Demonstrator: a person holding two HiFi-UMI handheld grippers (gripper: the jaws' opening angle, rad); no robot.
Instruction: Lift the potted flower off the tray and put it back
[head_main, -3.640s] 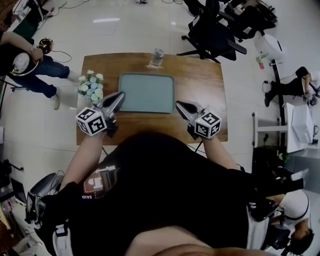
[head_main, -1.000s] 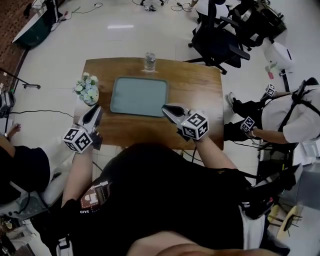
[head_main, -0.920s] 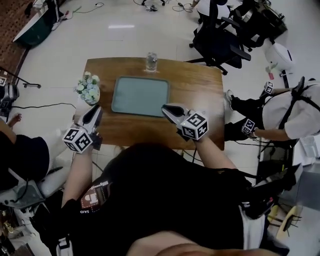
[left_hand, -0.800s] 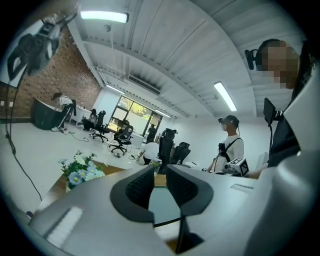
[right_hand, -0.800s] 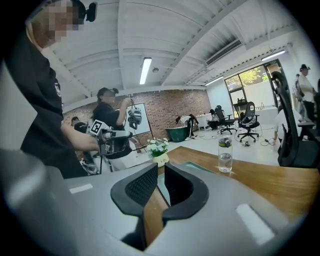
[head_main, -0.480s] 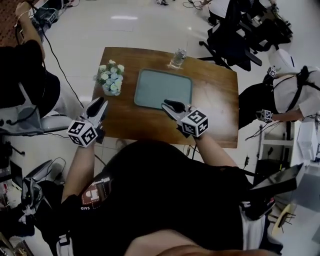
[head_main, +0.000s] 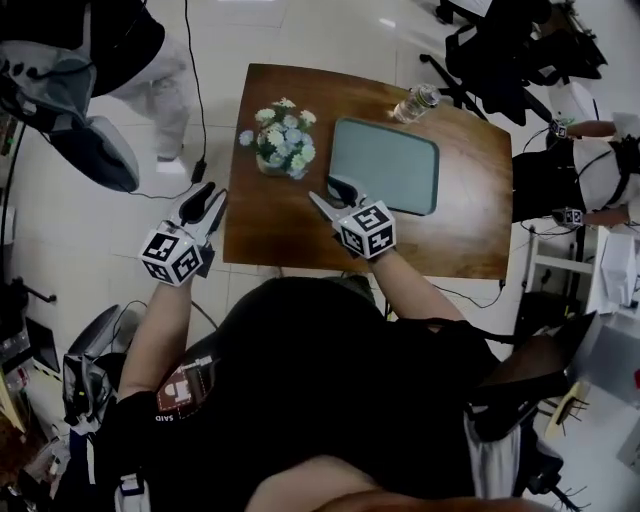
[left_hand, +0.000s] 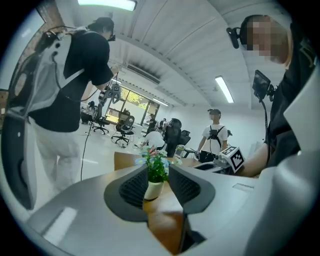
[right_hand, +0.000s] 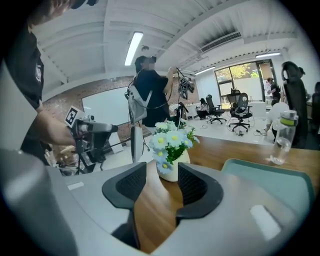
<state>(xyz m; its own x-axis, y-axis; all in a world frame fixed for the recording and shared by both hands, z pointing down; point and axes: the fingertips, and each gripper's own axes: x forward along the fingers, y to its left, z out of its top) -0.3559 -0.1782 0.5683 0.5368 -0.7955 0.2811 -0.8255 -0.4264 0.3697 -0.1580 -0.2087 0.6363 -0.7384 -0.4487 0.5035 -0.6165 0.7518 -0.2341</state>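
Note:
The potted flower, pale blue and white blooms in a white pot, stands on the bare wooden table, just left of the empty grey-green tray. My left gripper hangs off the table's left edge, pointing at the pot; its jaws are opening with nothing between them. My right gripper is over the table a short way in front of the pot, between pot and tray. Its jaws are opening too, and the pads touch nothing.
A clear water bottle stands at the table's far edge behind the tray. A person in dark top and white trousers stands on the floor at the far left. Office chairs and seated people crowd the right side.
The view has swung, so the table now sits further right. Both grippers have come closer to the flower pot, and their jaws have parted from nearly shut.

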